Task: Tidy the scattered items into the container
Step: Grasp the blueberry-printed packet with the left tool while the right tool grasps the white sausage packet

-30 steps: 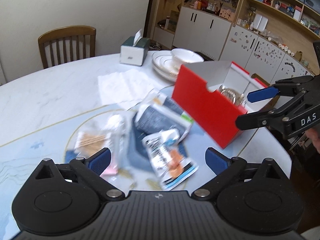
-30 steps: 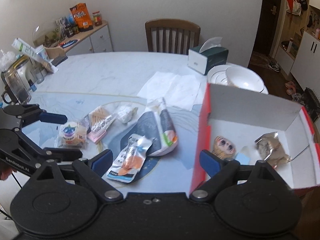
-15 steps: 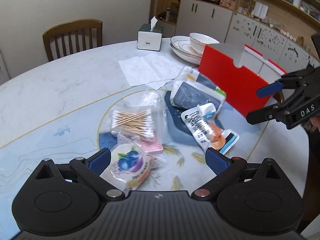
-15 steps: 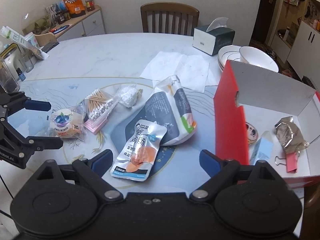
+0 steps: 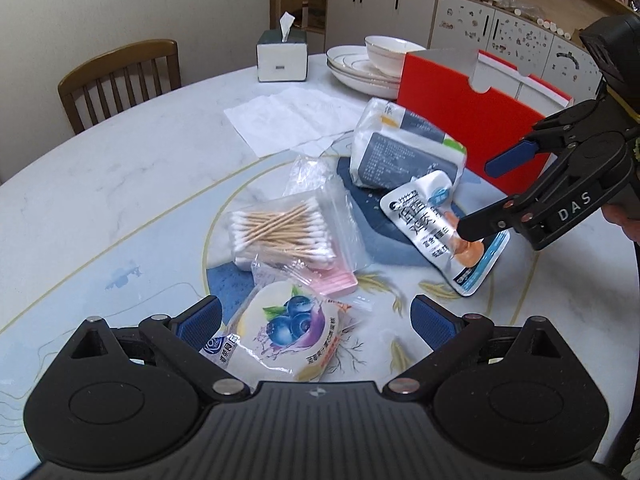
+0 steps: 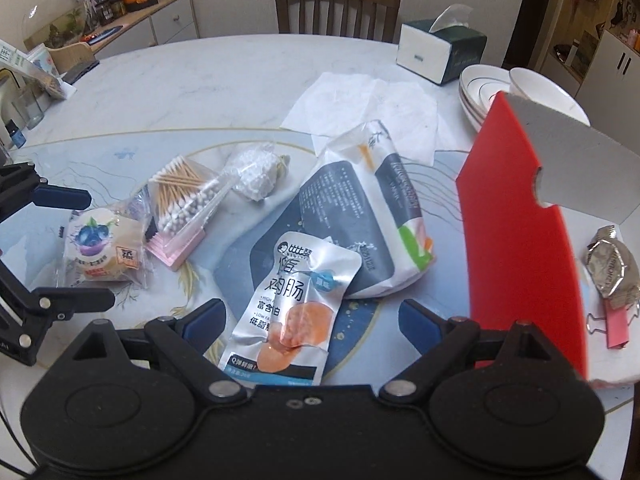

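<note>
My left gripper (image 5: 316,320) is open, its pads either side of a blueberry snack pack (image 5: 286,338) on the table; the pack also shows in the right wrist view (image 6: 102,250). My right gripper (image 6: 312,316) is open over a silver sausage pouch (image 6: 294,306), which the left wrist view (image 5: 440,228) shows too. A bag of cotton swabs (image 5: 286,232), a grey-white packet (image 5: 404,152) and a white crumpled ball (image 6: 256,174) lie between. The red box (image 6: 520,240) stands at the right and holds a foil candy (image 6: 612,266) and a pink clip (image 6: 616,326).
White napkins (image 5: 288,118) lie behind the items. A tissue box (image 5: 282,56) and stacked plates with a bowl (image 5: 376,62) stand at the far side. A wooden chair (image 5: 120,78) is behind the table. A sideboard with bottles (image 6: 120,12) is at left.
Both grippers moved forward and down toward the table. The left now straddles the blueberry pack; the right now hangs over the sausage pouch. The items have not moved.
</note>
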Demonstrator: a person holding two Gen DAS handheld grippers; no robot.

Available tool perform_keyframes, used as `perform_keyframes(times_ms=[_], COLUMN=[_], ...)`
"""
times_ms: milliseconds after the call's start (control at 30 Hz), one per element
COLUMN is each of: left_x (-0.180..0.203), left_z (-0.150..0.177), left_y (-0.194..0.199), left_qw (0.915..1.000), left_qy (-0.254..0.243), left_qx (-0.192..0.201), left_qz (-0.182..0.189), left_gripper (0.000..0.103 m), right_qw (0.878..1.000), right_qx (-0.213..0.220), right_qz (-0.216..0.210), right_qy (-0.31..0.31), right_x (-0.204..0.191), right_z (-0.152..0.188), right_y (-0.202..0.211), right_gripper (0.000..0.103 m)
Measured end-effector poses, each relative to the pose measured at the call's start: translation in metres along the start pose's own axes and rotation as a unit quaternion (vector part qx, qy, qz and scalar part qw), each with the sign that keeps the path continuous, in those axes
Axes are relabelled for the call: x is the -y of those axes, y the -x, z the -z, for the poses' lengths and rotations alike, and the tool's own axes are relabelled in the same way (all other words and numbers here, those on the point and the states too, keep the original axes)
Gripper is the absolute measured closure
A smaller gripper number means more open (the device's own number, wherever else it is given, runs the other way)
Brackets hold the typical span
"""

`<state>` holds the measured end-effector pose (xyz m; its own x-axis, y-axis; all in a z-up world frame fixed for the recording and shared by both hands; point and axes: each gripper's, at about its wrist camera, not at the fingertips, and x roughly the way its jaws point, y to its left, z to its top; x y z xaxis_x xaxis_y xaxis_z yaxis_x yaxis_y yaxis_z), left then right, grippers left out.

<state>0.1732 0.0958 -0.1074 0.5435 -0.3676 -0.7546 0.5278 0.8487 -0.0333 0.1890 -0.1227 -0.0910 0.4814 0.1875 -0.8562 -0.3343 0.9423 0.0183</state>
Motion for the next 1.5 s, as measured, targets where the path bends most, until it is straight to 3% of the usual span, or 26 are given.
perform_keyframes(times_ms=[967,1167,1300,1500], left_x=[-0.003,0.0,0.0,0.002], left_z=[0.015,0.016,0.017,0.019], left_y=[-0.028,-0.027,-0.025,-0.02], left_qw=[0.9994,0.9992,0.999,0.9978], left_qy=[-0.016,-0.01,0.005,0.023], left_qx=[-0.007,-0.011,-0.014,-0.013], left_qz=[-0.029,-0.038,-0.042,-0.06], left_gripper=[0.004,0.021,0.032,0.039], right_qw=[1.0,1.0,1.0,1.0], right_qx=[-0.018,-0.015,-0.015,-0.014], right_qz=[0.002,0.005,0.004,0.008], right_qy=[-0.019,-0.013,-0.015,-0.015], right_x=[-0.003,-0.008,-0.01,-0.012], right_z=[0.001,0.002,0.001,0.001], right_y=[-0.04,-0.04,-0.038,-0.035], right_gripper=[0.021,0.025,0.034,0.047])
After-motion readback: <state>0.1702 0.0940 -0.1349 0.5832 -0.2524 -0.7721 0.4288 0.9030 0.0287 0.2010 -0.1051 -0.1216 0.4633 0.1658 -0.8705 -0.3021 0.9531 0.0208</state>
